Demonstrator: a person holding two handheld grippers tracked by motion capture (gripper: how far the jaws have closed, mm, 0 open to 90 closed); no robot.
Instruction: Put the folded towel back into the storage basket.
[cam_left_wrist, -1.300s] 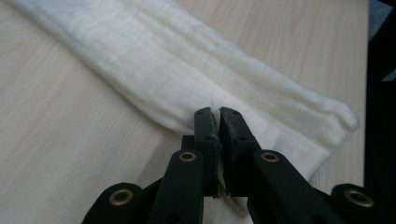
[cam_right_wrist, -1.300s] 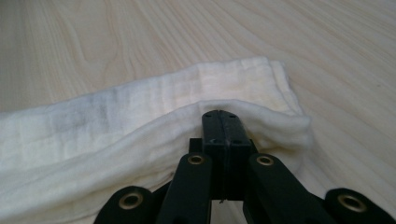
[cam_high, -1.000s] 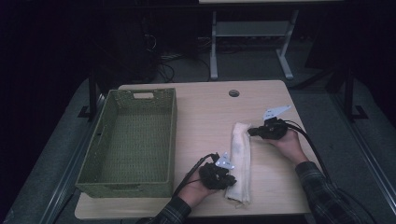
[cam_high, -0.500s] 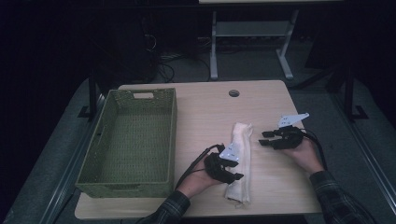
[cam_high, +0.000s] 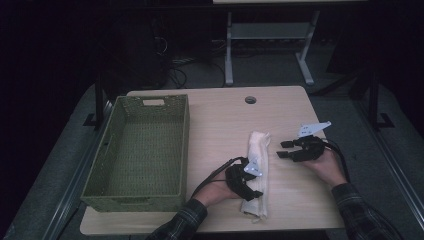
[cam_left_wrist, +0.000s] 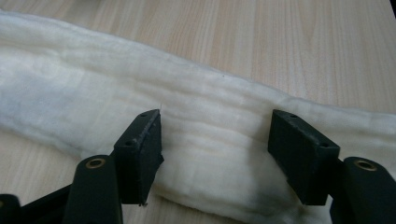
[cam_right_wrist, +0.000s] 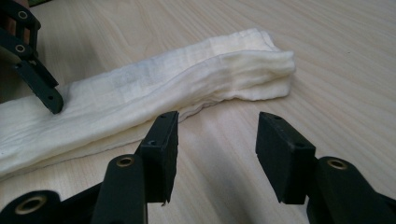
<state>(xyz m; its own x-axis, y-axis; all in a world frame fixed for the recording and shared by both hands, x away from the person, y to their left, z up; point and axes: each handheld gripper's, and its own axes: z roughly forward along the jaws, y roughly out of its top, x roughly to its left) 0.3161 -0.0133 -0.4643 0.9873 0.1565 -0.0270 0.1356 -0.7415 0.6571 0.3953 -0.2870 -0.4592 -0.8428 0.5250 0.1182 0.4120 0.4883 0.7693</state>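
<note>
A long folded white cloth (cam_high: 258, 160) lies flat on the wooden table (cam_high: 220, 120), right of the middle. My left gripper (cam_high: 254, 181) hovers at its near end. In the left gripper view the cloth (cam_left_wrist: 93, 93) runs across behind my left gripper (cam_left_wrist: 215, 120), whose jaws have just been opening and stand open without pressing it. My right gripper (cam_high: 281, 149) stands open just right of the cloth, over bare wood, and its jaws have also just been opening. In the right gripper view the cloth (cam_right_wrist: 187, 74) lies beyond my right gripper (cam_right_wrist: 218, 119), with nothing between the pads.
A green woven basket (cam_high: 100, 165), with nothing in it, stands on the left part of the table. A round cable hole (cam_high: 250, 100) sits near the far edge. A metal frame (cam_high: 270, 35) stands on the floor beyond the table.
Both grippers were shut on the cloth and have opened and let it go. The right gripper has drawn off to the right; the left has shifted slightly along the cloth's near end.
</note>
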